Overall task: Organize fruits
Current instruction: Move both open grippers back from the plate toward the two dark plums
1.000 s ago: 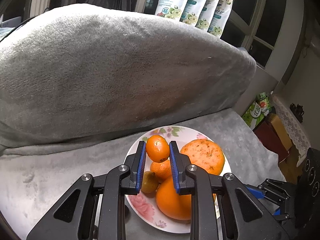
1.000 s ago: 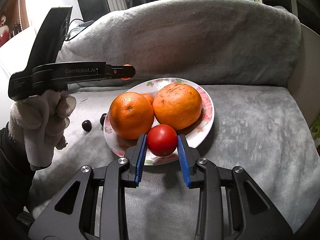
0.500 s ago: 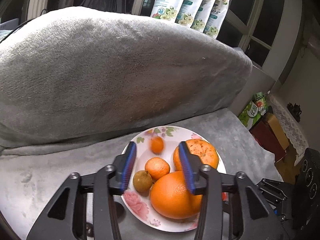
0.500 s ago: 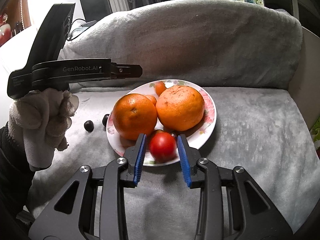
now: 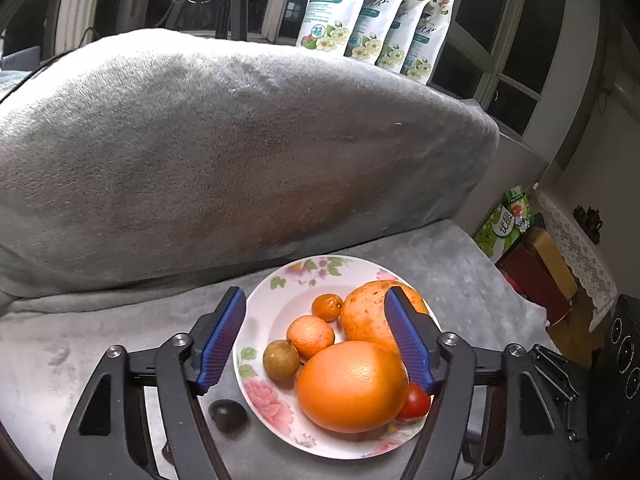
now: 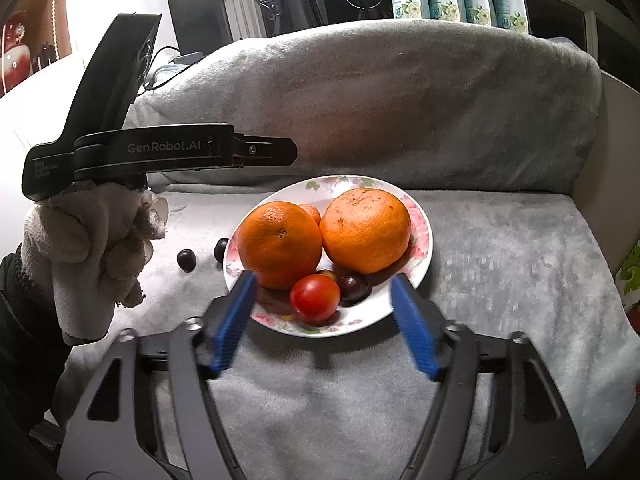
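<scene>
While both grippers' ribbed blue jaws gape wide and empty, the glossy floral plate [image 6: 422, 256] carries dimpled oranges [image 6: 280, 244], smooth tomato [image 6: 315, 298] at 6 o'clock.

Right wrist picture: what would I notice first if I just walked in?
Two big round oranges sit side by side on the white flowered plate, with a small shiny red tomato in front. The open right gripper hovers before the plate, on a grey fuzzy blanket.

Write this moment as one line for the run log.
left tongs: open, empty, above plate | right tongs: open, empty | tomato: on plate | two dark fruits: off plate, on grey cover
</scene>
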The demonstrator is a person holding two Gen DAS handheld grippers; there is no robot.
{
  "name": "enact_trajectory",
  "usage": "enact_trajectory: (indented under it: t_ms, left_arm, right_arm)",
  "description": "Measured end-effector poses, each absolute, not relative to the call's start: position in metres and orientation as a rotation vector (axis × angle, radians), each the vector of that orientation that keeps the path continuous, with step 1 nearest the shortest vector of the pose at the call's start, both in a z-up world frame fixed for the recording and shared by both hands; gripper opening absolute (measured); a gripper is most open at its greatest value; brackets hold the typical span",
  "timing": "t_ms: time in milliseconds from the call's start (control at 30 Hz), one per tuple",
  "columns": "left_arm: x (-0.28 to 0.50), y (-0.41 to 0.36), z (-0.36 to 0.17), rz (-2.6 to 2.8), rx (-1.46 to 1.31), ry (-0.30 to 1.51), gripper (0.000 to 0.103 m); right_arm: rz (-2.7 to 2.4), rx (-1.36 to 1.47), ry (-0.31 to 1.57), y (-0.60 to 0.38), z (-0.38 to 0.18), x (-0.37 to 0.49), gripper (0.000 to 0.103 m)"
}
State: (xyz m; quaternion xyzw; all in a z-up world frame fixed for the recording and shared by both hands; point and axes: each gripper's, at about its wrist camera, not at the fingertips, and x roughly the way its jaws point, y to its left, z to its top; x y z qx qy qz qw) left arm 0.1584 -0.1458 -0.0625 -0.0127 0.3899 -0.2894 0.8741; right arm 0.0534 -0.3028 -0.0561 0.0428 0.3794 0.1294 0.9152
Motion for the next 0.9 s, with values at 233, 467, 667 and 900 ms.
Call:
enact_trajectory:
  t_ms: [233, 467, 667, 900]
  left_arm:
    - [0.151, -0.147, -0.056, -0.592, 0.000, 0.794, 0.075]
    - [0.139, -0.144, -0.046, -0.592, 0.013, 0.760, 0.075]
    - [0.128, -0.138, -0.036, -0.587, 0.020, 0.732, 0.075]
    - [0.117, -0.124, -0.027, -0.578, 0.019, 0.701, 0.075]
  right_arm:
    - [0.267, 0.068, 0.749, -0.297, -0.047, 0.047, 0.088]
    - [0.275, 0.050, 0.740, -0.288, -0.042, 0.041, 0.090]
    - [0.279, 0.049, 0.728, -0.283, -0.035, 0.035, 0.091]
    - [0.293, 0.080, 0.704, -0.279, -0.032, 0.030, 0.091]
